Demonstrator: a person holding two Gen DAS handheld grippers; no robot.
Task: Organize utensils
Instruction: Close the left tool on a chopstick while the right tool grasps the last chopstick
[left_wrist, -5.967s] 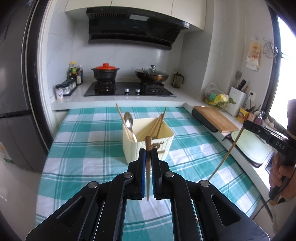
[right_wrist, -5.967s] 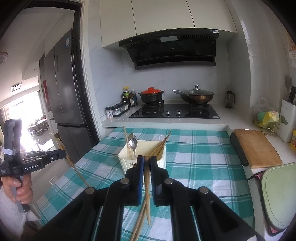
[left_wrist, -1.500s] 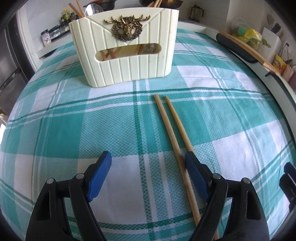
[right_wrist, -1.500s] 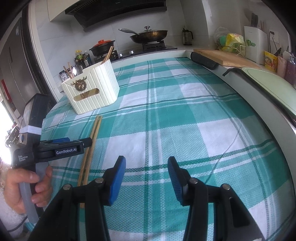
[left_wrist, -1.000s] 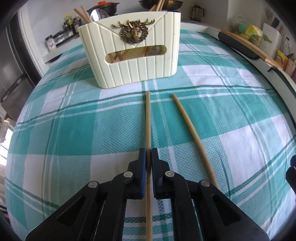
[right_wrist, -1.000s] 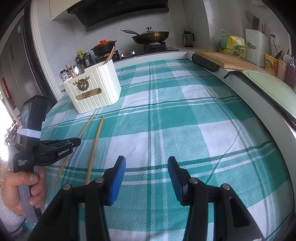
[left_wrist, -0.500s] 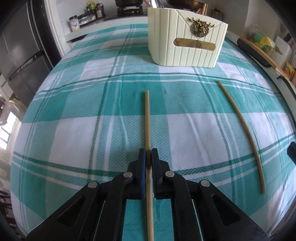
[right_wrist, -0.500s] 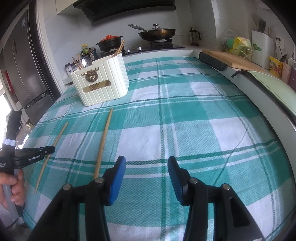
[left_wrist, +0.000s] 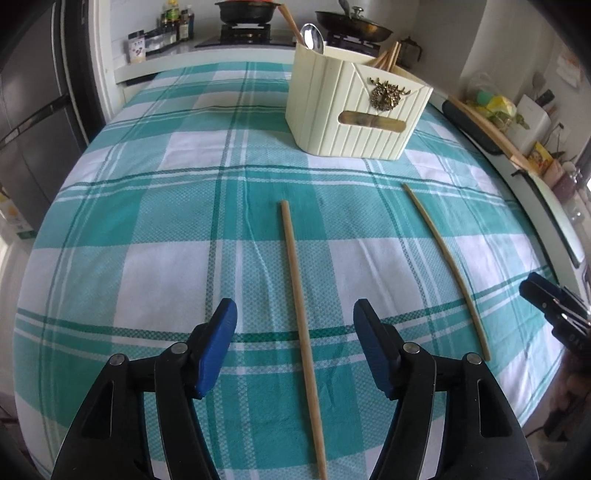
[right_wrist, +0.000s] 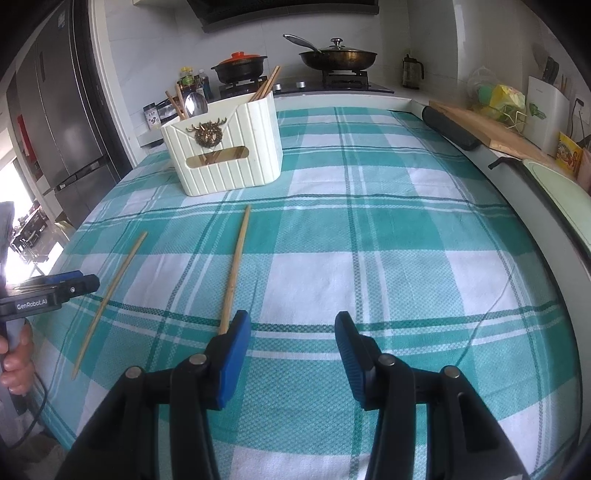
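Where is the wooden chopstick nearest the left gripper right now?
In the left wrist view, that wooden chopstick lies flat on the teal checked tablecloth between the open left gripper fingers, untouched, pointing toward the cream ribbed utensil holder.

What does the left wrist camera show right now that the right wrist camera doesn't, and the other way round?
Only the left wrist view shows the open left gripper straddling one chopstick. Only the right wrist view shows the open right gripper from behind, the person's hand and the kettle. Both show two chopsticks lying apart on the checked cloth, and the cream holder.
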